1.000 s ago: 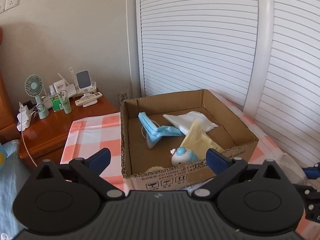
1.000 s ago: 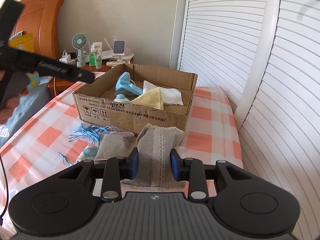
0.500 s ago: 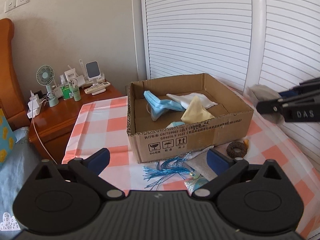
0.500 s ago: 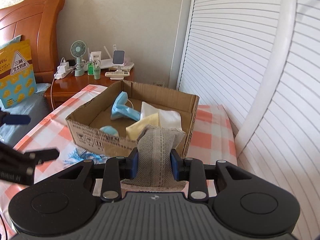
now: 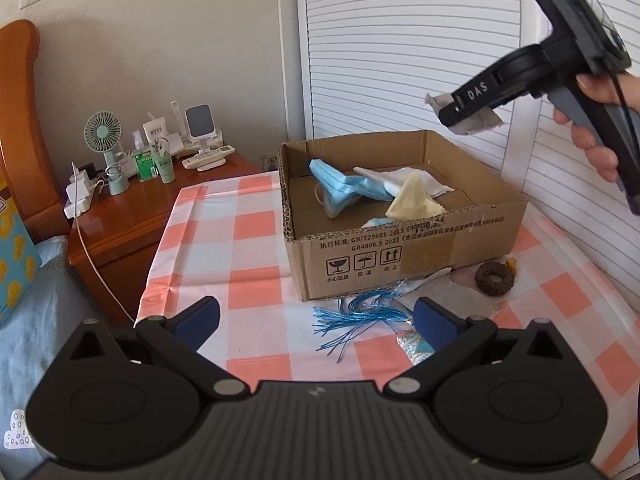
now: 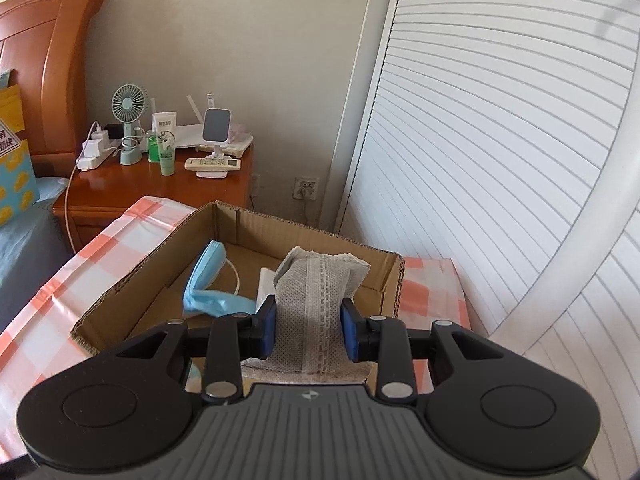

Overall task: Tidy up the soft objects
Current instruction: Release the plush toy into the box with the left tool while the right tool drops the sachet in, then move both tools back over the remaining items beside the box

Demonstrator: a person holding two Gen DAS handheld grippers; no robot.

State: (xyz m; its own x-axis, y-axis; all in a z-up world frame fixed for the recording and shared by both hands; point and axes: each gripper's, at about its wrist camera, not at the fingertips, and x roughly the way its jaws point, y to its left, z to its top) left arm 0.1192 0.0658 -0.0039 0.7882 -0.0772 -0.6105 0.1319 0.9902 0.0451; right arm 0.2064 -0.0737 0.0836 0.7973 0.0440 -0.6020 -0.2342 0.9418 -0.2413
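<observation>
The right claw (image 6: 307,330) is clamped on a grey lace-trimmed pouch (image 6: 316,308), held in the air above the cardboard box (image 5: 400,256). The left claw (image 5: 316,322) is spread wide and grips nothing, low over the near part of the checked desk (image 5: 224,248). In the box lie a blue face mask (image 5: 340,188), a white cloth (image 5: 404,180) and a cream pouch (image 5: 414,204). Against the box's near wall on the desk lie blue tinsel strands (image 5: 356,316) and a brown ring (image 5: 494,278).

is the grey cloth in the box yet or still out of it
Out. The grey cloth is clamped in the right gripper, held in the air above the box, not resting inside it.
</observation>
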